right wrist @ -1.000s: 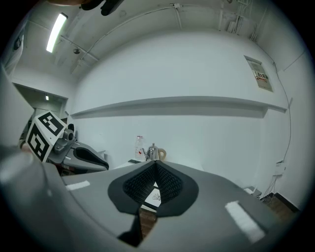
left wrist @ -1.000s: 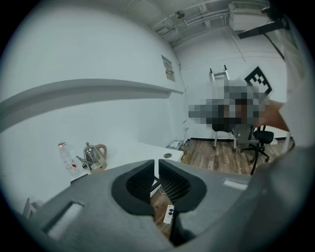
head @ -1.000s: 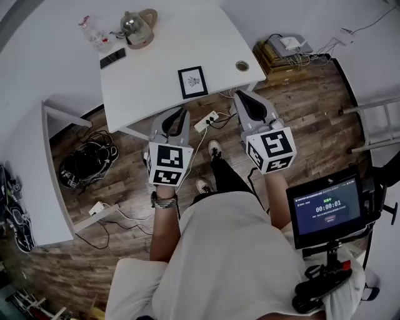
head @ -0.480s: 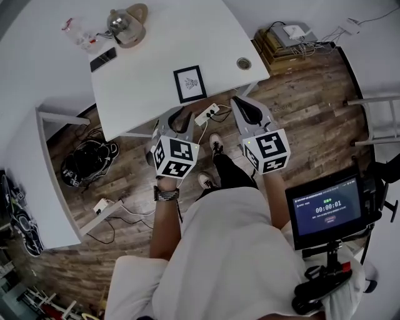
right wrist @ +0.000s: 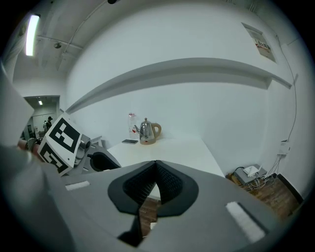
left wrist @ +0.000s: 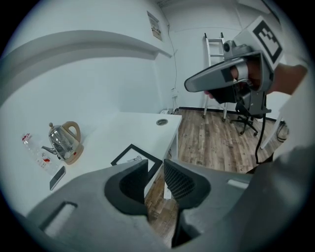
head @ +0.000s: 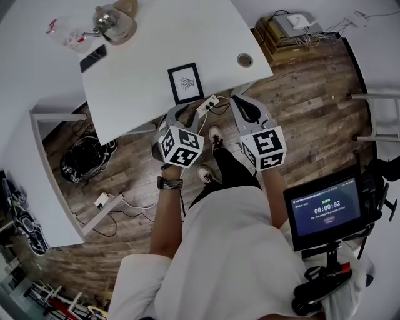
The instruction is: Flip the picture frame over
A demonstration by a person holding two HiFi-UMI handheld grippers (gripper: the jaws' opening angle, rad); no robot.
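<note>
Picture frame (head: 185,82) lies flat, print up, near the table (head: 144,69) edge; our left gripper (left wrist: 155,170) is opening on nothing, right gripper (right wrist: 155,167) pressed together, so we'd widen both, then pinch opposite edges.

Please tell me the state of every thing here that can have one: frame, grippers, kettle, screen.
picture frame: lying flat on the table, picture side up, untouched
left gripper: jaws opening, nothing between them
right gripper: shut, empty
kettle: upright on its base
screen: on, showing a timer
</note>
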